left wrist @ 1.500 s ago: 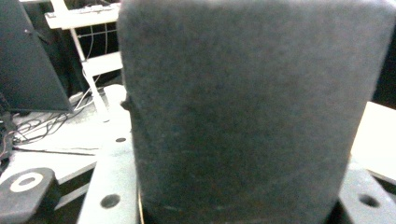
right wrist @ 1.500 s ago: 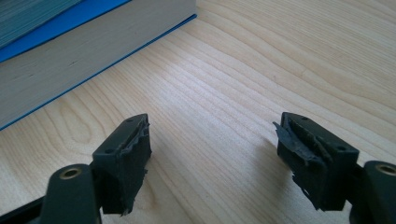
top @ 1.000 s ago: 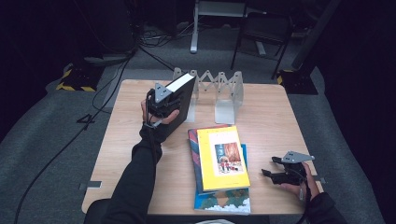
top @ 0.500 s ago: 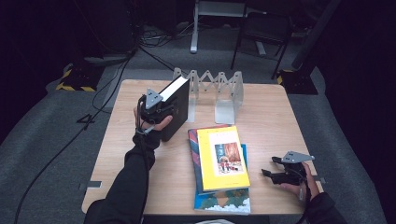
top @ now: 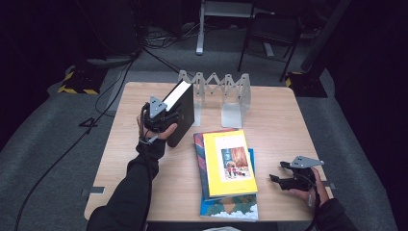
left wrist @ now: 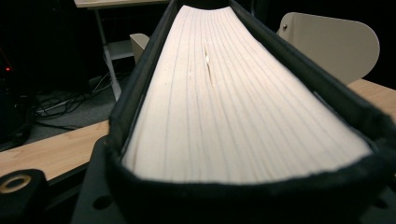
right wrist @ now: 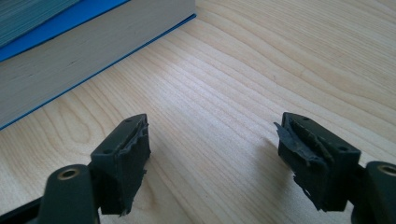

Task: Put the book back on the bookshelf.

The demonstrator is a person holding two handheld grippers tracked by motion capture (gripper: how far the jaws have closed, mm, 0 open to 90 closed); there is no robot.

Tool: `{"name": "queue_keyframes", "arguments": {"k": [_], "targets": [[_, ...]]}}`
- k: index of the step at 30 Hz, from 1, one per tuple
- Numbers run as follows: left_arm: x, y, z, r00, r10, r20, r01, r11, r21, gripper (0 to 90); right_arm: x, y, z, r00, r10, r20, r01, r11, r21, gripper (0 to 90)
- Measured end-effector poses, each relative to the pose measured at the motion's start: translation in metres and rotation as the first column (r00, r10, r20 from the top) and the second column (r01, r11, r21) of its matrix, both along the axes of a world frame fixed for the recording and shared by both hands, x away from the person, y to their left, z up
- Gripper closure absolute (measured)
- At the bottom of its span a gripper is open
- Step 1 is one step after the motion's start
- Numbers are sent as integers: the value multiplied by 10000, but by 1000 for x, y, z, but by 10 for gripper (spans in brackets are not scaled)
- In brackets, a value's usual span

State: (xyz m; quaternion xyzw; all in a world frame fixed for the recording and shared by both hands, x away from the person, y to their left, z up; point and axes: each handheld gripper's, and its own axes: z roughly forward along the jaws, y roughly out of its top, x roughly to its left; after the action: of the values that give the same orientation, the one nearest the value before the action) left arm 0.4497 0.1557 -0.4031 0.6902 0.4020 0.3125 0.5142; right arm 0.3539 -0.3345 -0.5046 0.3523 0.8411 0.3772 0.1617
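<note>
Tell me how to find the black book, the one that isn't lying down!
Start at the wooden table, then go to the grey zigzag book rack at its far edge. Beside the rack's left end, the black book leans tilted between the left hand-held gripper's jaws. It alone is black and off the stack; the colourful books lie flat.

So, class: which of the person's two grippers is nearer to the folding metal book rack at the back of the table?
Left. The left gripper holds a black book right beside the rack. The right gripper rests open near the table's front right corner, past the book stack.
</note>
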Motion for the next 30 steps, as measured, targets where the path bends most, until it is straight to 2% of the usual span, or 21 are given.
{"name": "queue_keyframes", "arguments": {"k": [6,11,19,23,30], "targets": [[0,-15,-1,9969,766,193,-765,9970,-74,486,0,0,0,10000,0,1,0,10000,-2,252],[4,-28,-3,9903,1334,384,-1324,9908,-271,494,0,0,0,10000,-1,-1,1,10000,1,251],[12,-34,-4,9813,1867,464,-1848,9819,-426,492,0,0,0,10000,-2,-2,2,10000,1,251],[12,-35,-6,9807,1881,527,-1861,9817,-410,483,0,0,0,10000,-7,3,7,10000,-16,251],[5,-31,-9,9859,1626,390,-1622,9867,-130,471,0,0,0,10000,2,-6,-3,10000,-23,251]]}}
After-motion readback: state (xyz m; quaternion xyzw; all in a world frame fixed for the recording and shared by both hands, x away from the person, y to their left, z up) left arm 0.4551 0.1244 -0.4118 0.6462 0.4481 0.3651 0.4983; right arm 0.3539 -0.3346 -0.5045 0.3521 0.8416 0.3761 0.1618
